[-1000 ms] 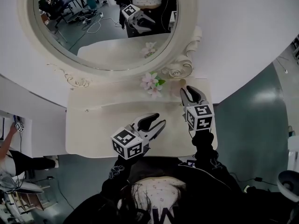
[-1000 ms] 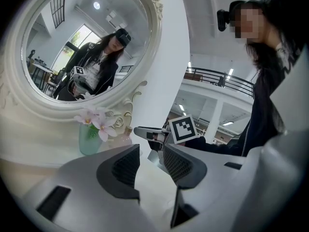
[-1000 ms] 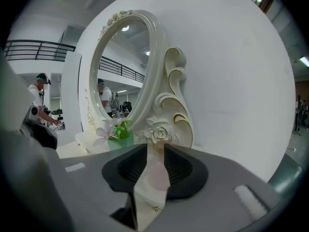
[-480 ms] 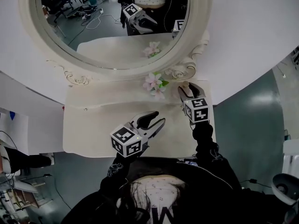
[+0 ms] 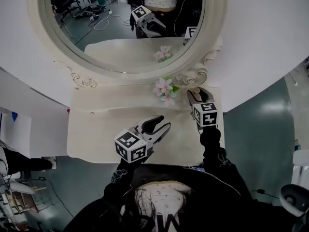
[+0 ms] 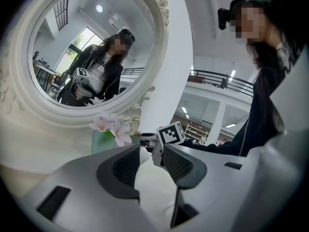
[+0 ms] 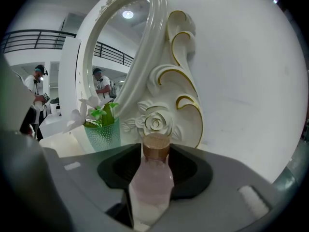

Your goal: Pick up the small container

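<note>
The small container is a pale pink bottle with a brown cork cap (image 7: 154, 175). It stands upright between the jaws of my right gripper (image 7: 155, 168), in front of the mirror's carved rose base. The jaws stand wide on either side of it and I see no squeeze on it. In the head view the right gripper (image 5: 196, 94) is at the table's back right corner and hides the bottle. My left gripper (image 5: 160, 125) hovers open and empty over the middle of the table, its jaws (image 6: 148, 166) apart.
A green glass vase of pink-white flowers (image 5: 164, 87) stands just left of the bottle, also seen as the vase (image 7: 102, 132). The oval mirror (image 5: 125, 28) and its ornate frame (image 7: 169, 100) rise close behind. The cream table (image 5: 101, 129) ends just right of the right gripper.
My right gripper has moved forward to the back right corner, so the bottle now sits between its jaws. The left gripper has hardly moved.
</note>
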